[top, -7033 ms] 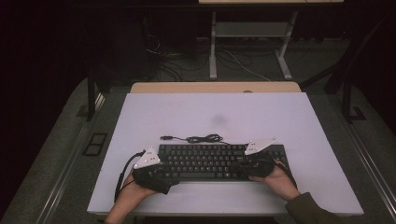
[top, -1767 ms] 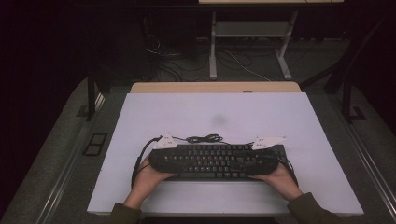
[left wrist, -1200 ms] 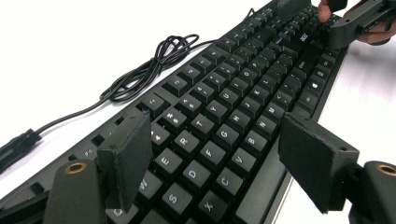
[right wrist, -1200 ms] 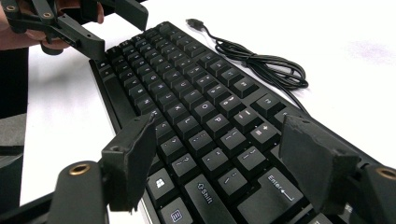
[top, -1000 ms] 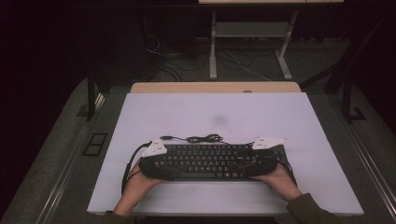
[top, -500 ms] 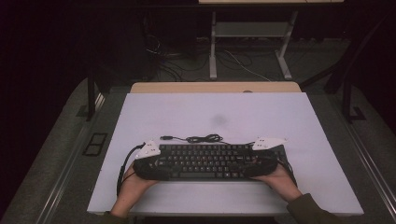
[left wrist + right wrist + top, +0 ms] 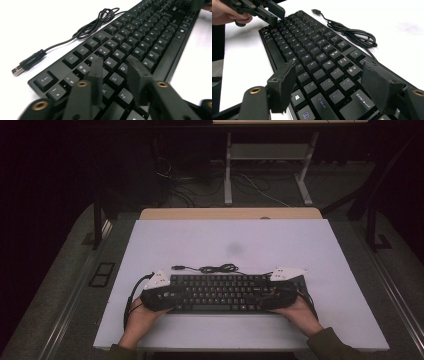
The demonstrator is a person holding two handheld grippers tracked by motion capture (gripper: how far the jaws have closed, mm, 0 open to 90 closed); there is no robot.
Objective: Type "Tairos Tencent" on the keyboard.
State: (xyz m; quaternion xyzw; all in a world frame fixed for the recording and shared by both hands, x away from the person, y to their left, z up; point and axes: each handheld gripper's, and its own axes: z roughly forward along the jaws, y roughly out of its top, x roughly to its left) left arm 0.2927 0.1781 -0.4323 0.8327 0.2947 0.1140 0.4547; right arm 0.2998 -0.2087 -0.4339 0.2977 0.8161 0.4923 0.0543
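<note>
A black keyboard (image 7: 220,292) lies flat near the front of the white table (image 7: 230,237), with its black cable (image 7: 215,268) coiled just behind it. My left gripper (image 7: 172,294) reaches in over the keyboard's left end. In the left gripper view its jaws (image 7: 115,62) hover just above the letter keys (image 7: 150,32). They have just been closing and now stand a narrow gap apart, with nothing gripped. My right gripper (image 7: 267,292) is over the right end. Its jaws (image 7: 328,67) stand wide apart above the keys near Enter and hold nothing.
The cable's USB plug (image 7: 17,70) lies loose on the table behind the keyboard's left corner. A wooden strip (image 7: 230,213) runs along the table's far edge. Beyond it stand desk legs (image 7: 228,175) and floor cables. The left gripper (image 7: 277,14) also appears far off in the right gripper view.
The left hand has shifted slightly at the keyboard's left end, back and a little inward from where it first lay. The right hand and the keyboard have stayed put.
</note>
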